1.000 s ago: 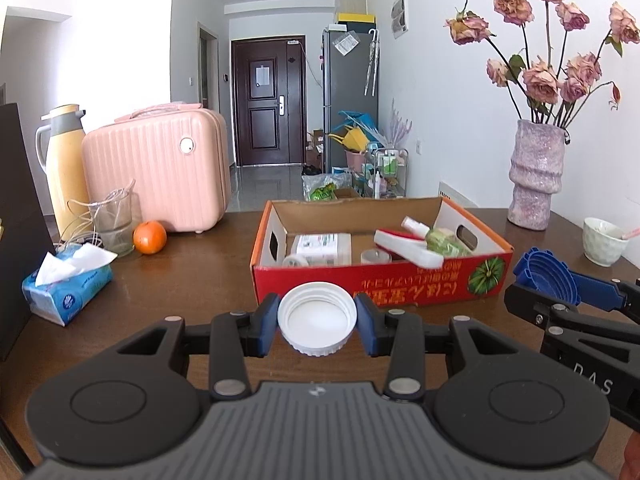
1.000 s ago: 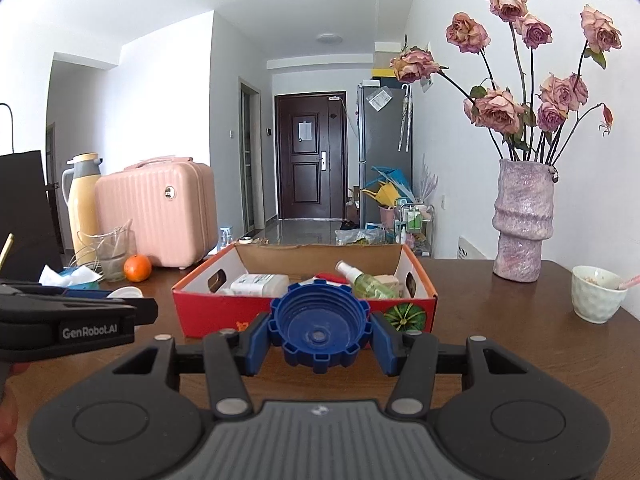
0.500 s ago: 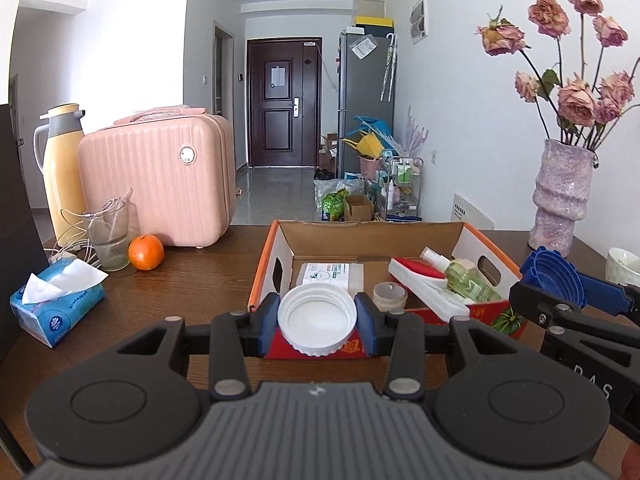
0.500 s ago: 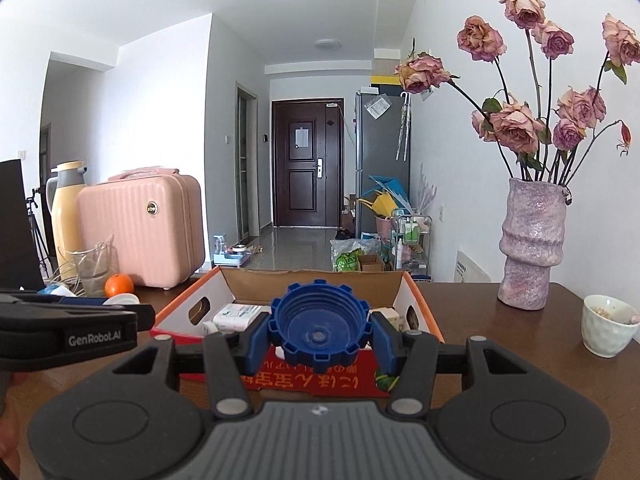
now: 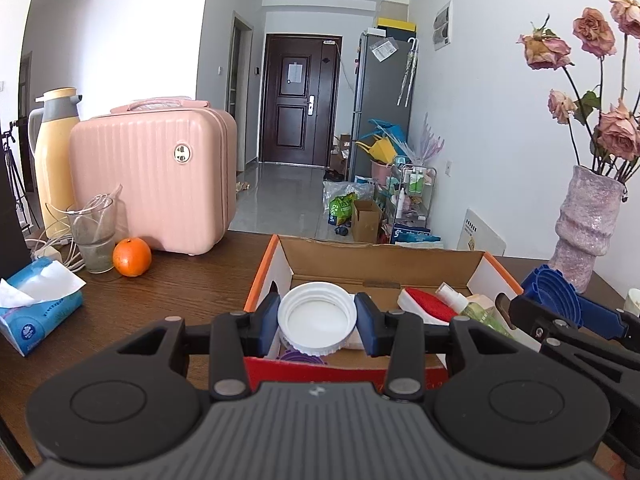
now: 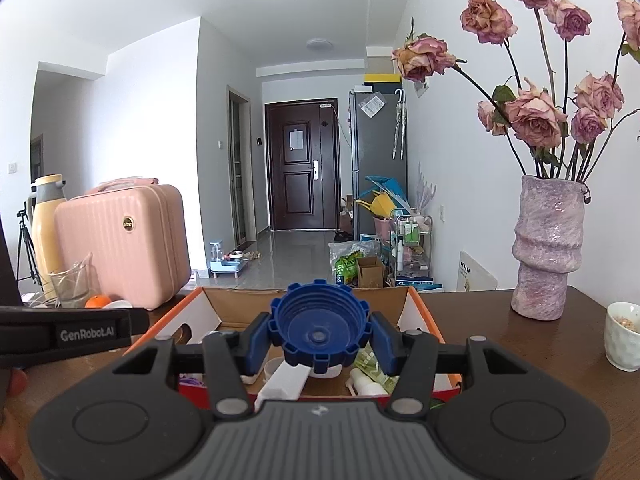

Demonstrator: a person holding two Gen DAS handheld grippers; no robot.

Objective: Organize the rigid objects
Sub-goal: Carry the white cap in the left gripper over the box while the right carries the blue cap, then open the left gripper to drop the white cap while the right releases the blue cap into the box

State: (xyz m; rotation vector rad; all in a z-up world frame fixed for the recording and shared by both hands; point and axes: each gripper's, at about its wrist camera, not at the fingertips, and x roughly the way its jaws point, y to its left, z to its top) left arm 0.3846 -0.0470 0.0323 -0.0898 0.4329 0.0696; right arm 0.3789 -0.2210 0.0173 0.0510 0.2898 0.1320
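My left gripper point(image 5: 316, 322) is shut on a white plastic lid point(image 5: 317, 316) and holds it over the front left part of the red cardboard box point(image 5: 384, 260). My right gripper point(image 6: 319, 330) is shut on a blue ridged cap point(image 6: 319, 322), which also shows in the left wrist view point(image 5: 554, 294), and holds it over the box point(image 6: 248, 302). Inside the box lie a red-and-white item point(image 5: 424, 306), a green spray bottle point(image 5: 476, 308), a purple piece point(image 5: 302, 358) and a white block point(image 6: 286, 380).
On the brown table stand a pink case point(image 5: 154, 176), a yellow thermos point(image 5: 54, 148), a glass with cables point(image 5: 92, 236), an orange point(image 5: 132, 257) and a blue tissue pack point(image 5: 38, 304). A purple vase point(image 6: 548, 248) of roses and a white cup point(image 6: 624, 334) stand right.
Both grippers have moved forward and up with their lids, from in front of the box to over its front edge. The box's inside now lies beneath the fingers.
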